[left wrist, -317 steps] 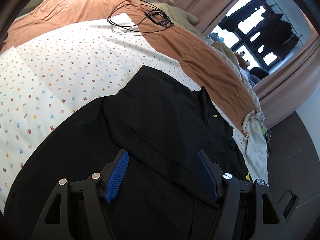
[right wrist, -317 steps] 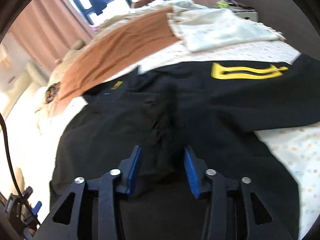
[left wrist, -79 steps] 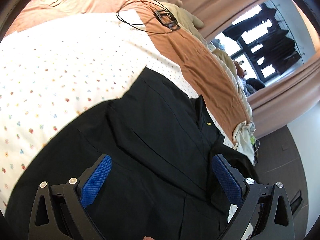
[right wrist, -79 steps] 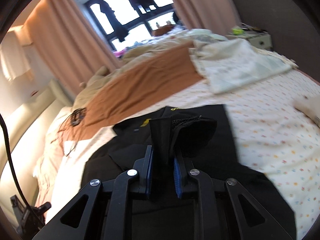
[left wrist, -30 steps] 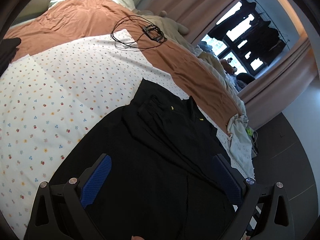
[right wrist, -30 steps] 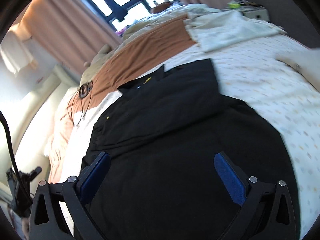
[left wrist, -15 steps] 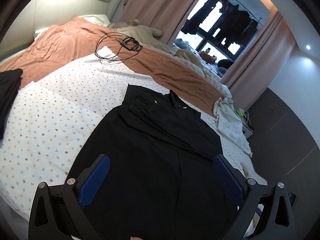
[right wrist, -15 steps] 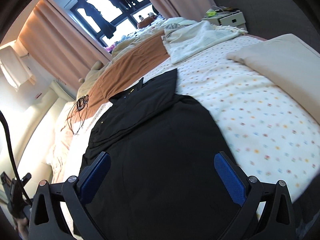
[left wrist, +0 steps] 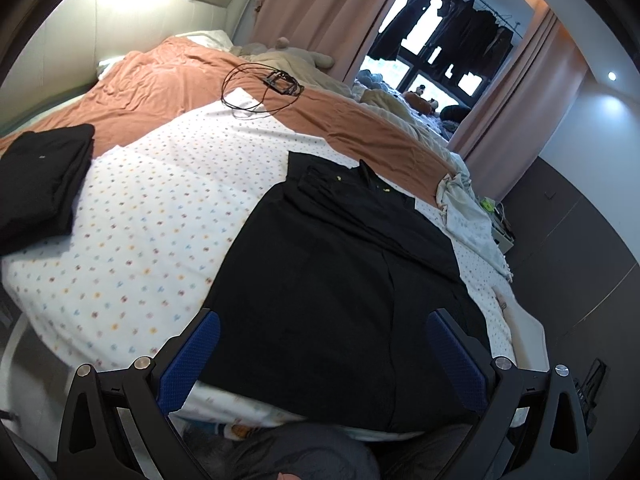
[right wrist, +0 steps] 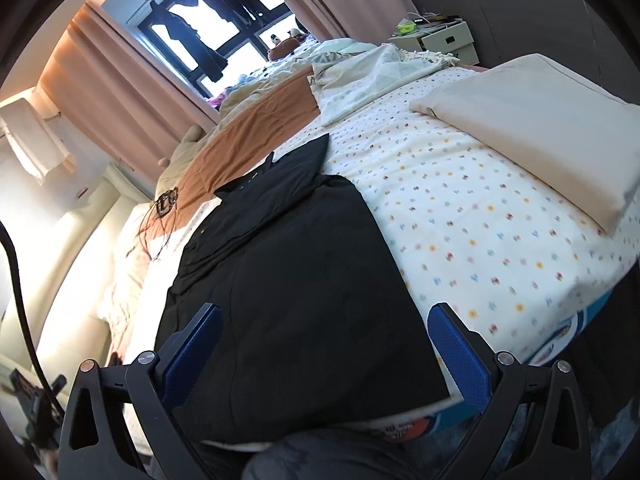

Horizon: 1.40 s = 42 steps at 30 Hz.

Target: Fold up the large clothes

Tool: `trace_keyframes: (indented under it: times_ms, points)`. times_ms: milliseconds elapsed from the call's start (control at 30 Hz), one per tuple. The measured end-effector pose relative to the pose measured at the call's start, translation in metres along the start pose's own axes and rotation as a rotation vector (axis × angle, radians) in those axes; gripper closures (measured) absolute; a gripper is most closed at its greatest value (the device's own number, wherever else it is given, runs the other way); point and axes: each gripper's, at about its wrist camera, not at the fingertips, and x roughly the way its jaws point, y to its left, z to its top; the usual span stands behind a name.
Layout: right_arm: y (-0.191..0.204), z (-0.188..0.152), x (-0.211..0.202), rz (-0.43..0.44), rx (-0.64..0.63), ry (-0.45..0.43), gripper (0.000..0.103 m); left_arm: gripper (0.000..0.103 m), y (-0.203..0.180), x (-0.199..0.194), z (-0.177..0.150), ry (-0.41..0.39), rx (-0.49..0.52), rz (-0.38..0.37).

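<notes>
The garment is lying flat on the bed, sleeves seemingly folded in at 12 o'clock; lengthwise folds appear outstanding. A folded pile is sitting at 9 o'clock. The left gripper and right gripper are hovering wide open, gripping nothing.

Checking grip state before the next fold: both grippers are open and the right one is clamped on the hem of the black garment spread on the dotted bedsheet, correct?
Not quite. The right gripper holds nothing; the right wrist view shows its jaws wide apart above the black garment. The left gripper is open too, and the garment does lie on the dotted bedsheet.
</notes>
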Motion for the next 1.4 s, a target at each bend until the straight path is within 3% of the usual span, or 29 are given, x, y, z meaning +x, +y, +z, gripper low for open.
trace_keyframes:
  times_ms: [233,433,567,733,900,933,1000,1067,1400]
  points:
    - [-0.023,-0.029,-0.018,0.015,0.016,0.018,0.000,0.001,0.027,-0.032,-0.023,-0.027,-0.031,-0.003]
    - [-0.040,-0.056,-0.029,0.001,0.014,0.014,0.001,0.002,0.039,-0.046,-0.044,-0.056,-0.007,0.050]
    - [-0.048,-0.071,-0.030,-0.044,0.010,0.001,0.001,0.002,0.050,-0.046,-0.053,-0.048,-0.006,0.032]
    - [-0.062,-0.080,-0.022,-0.034,0.062,0.015,0.000,0.002,0.061,-0.036,-0.058,-0.003,0.010,0.035]
    - [-0.072,-0.087,-0.006,0.002,0.080,0.043,0.001,0.015,0.077,-0.020,-0.071,0.020,-0.032,-0.015]
    - [-0.076,-0.088,-0.003,0.008,0.092,0.046,0.001,0.021,0.079,-0.013,-0.073,0.044,-0.036,-0.027]
    - [-0.084,-0.092,0.007,0.039,0.131,0.053,0.007,0.029,0.084,0.005,-0.076,0.093,-0.048,-0.045]
    - [-0.091,-0.093,0.018,0.065,0.164,0.084,0.031,0.031,0.090,0.016,-0.079,0.110,-0.067,-0.061]
    - [-0.108,-0.086,0.057,0.123,0.241,0.109,0.033,0.031,0.123,0.060,-0.079,0.126,-0.213,-0.113]
